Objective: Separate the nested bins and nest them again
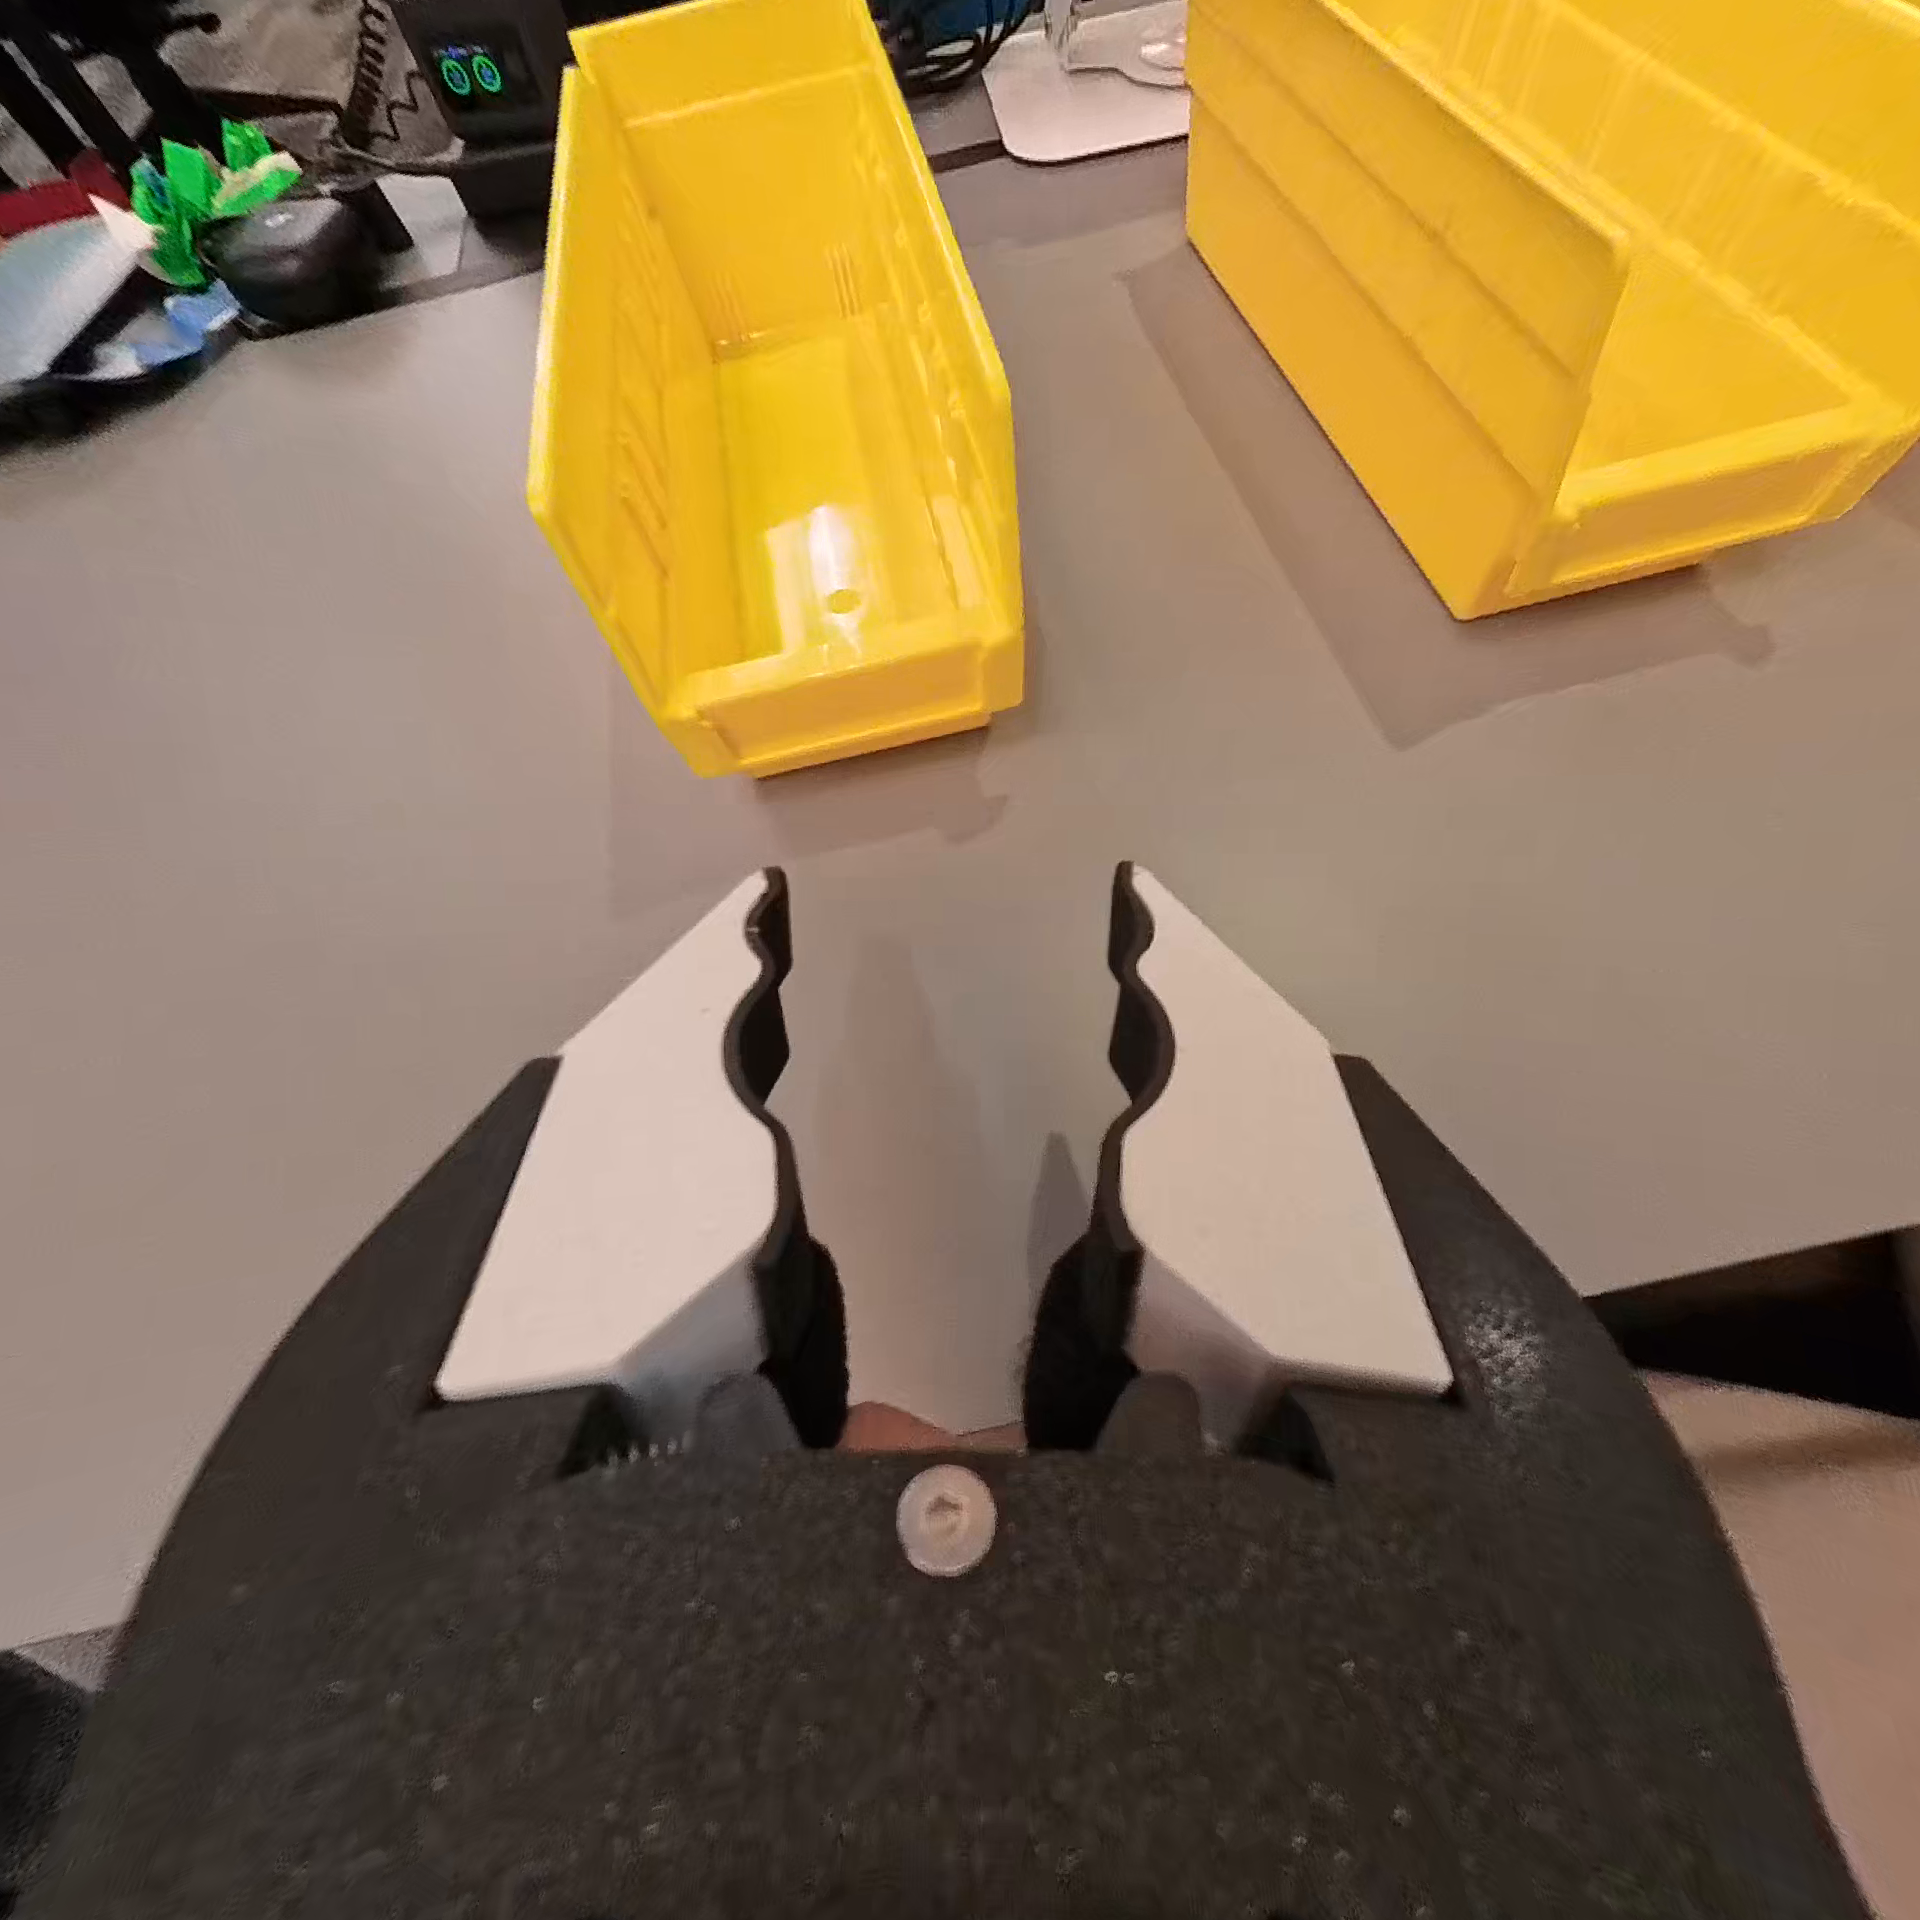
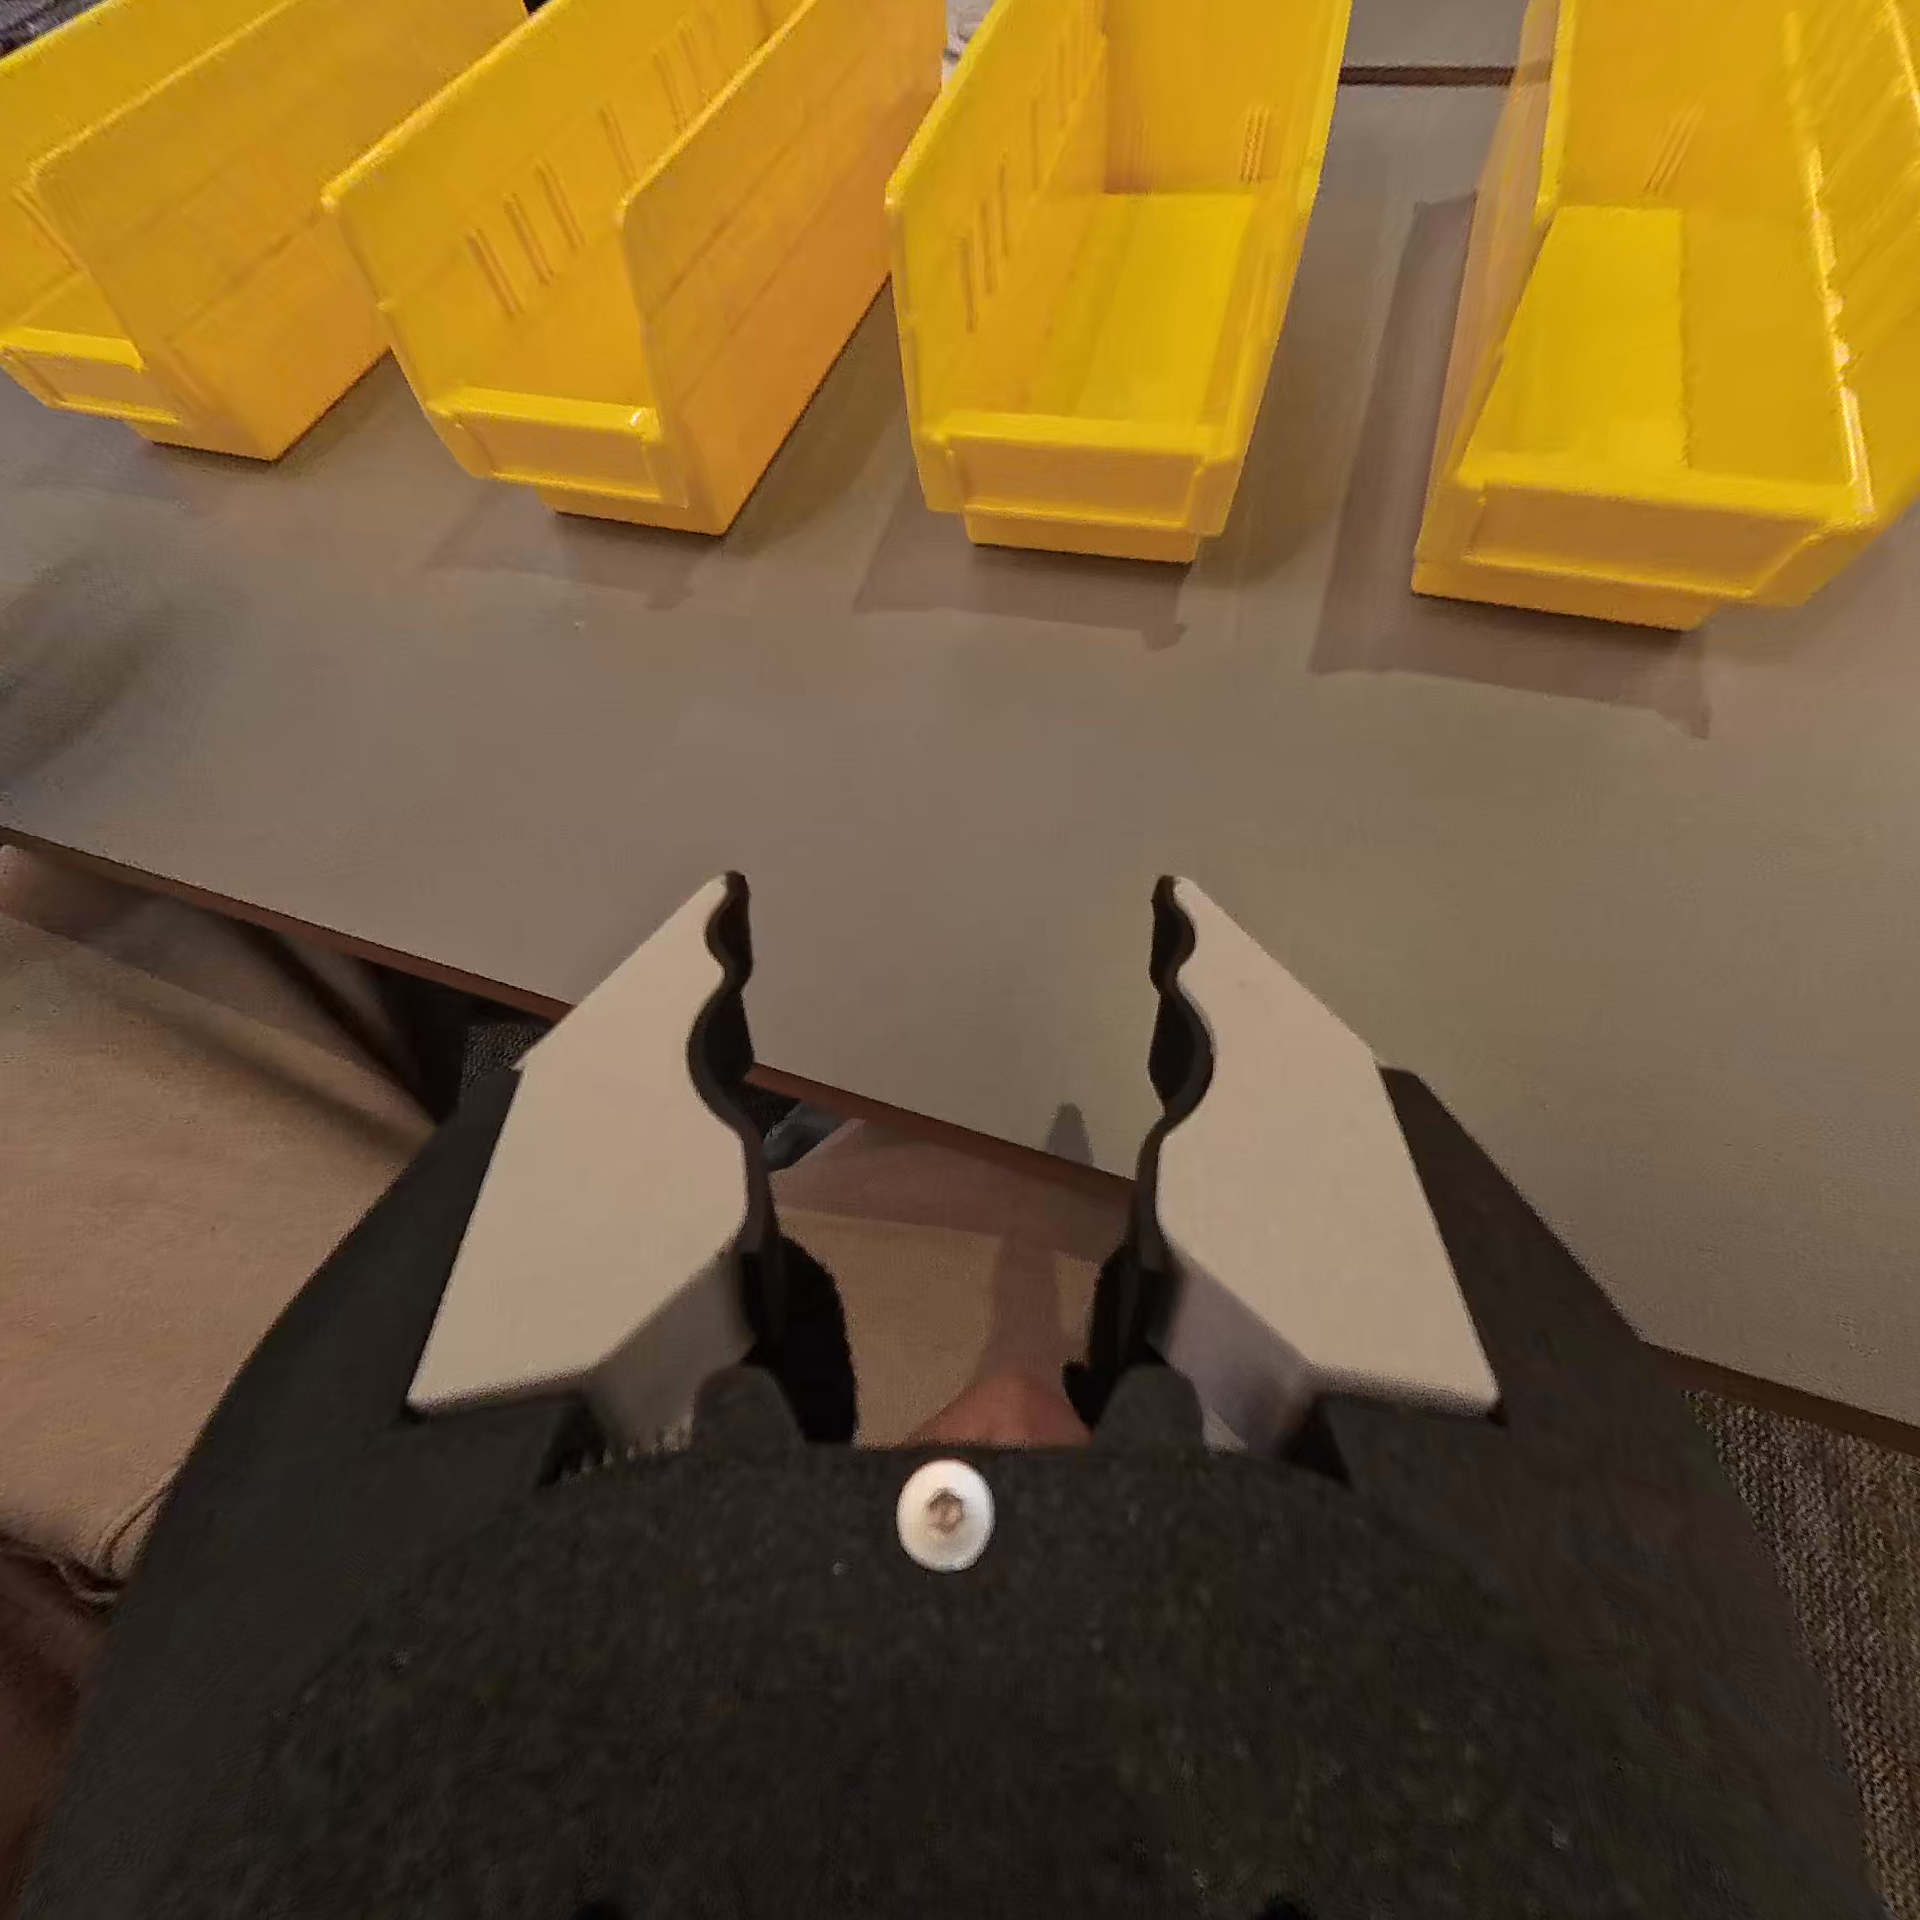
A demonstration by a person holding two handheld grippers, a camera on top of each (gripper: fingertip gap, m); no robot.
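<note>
Yellow bins (image 2: 1070, 312) stand separated in a row on the counter (image 2: 935, 748) beyond my empty, open hand-held grippers (image 2: 948, 883); likely light, stiff, slick plastic, best gripped by a rim.

Beyond the grey counter (image 1: 312, 675), the clutter at its far left corner is hard to make out: green crinkled bits (image 1: 203, 192), a dark rounded case (image 1: 286, 255) and a small black device with two glowing rings (image 1: 488, 88), all small and soft. The second yellow plastic bin (image 1: 1455, 343), right of the counter's middle, runs off the picture's right edge. In the right wrist view the leftmost yellow bin (image 2: 135, 260) and the rightmost yellow bin (image 2: 1662, 416) are both cut off by the frame; their far ends cannot be seen.
</note>
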